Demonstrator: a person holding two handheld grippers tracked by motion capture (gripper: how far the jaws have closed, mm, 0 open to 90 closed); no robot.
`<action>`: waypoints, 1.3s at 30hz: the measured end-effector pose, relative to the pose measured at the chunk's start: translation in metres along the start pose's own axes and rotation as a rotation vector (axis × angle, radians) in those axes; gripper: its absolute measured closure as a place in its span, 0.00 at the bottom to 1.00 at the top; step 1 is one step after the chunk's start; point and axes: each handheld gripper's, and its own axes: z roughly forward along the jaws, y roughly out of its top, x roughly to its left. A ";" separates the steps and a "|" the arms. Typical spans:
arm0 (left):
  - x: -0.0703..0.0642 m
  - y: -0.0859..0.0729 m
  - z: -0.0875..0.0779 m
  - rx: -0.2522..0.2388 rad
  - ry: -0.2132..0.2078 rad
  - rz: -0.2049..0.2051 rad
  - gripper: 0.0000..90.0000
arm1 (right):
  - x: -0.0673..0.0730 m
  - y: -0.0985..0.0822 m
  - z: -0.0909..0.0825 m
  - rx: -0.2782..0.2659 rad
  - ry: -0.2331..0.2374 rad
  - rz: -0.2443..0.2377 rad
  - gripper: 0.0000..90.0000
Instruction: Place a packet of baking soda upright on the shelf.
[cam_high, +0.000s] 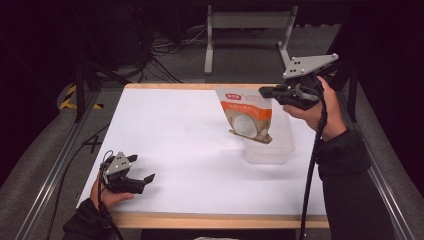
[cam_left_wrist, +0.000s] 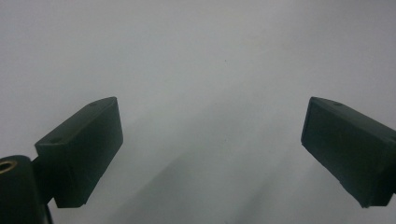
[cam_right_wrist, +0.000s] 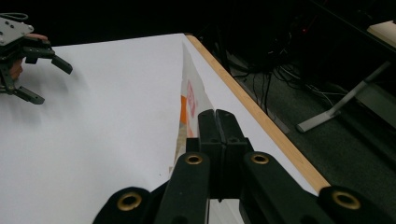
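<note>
Orange-and-white pouch (cam_high: 248, 114) hangs upright, long axis vertical, pinched at its top by your right gripper (cam_high: 266, 92); left gripper (cam_high: 142, 168) fingers spread, lower left.

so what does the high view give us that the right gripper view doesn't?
High view alone: the clear plastic container under the hanging pouch, the pouch's printed front, and both of the person's forearms. Right gripper view alone: a close look at the right claw, jaws pressed together on the pouch's edge, seen edge-on. Both: the white table, its wooden edge, the open left claw resting away from the pouch, and the cluttered floor beyond.
</note>
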 end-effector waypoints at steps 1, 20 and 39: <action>0.000 0.000 0.000 0.001 -0.003 -0.003 0.07 | -0.002 -0.003 -0.002 -0.012 0.016 0.005 1.00; -0.001 0.000 0.002 0.015 -0.001 0.001 0.07 | -0.024 -0.042 -0.025 -0.047 0.028 0.011 1.00; -0.002 0.000 0.004 0.025 -0.004 0.006 0.07 | -0.034 -0.087 -0.027 -0.028 -0.014 0.034 1.00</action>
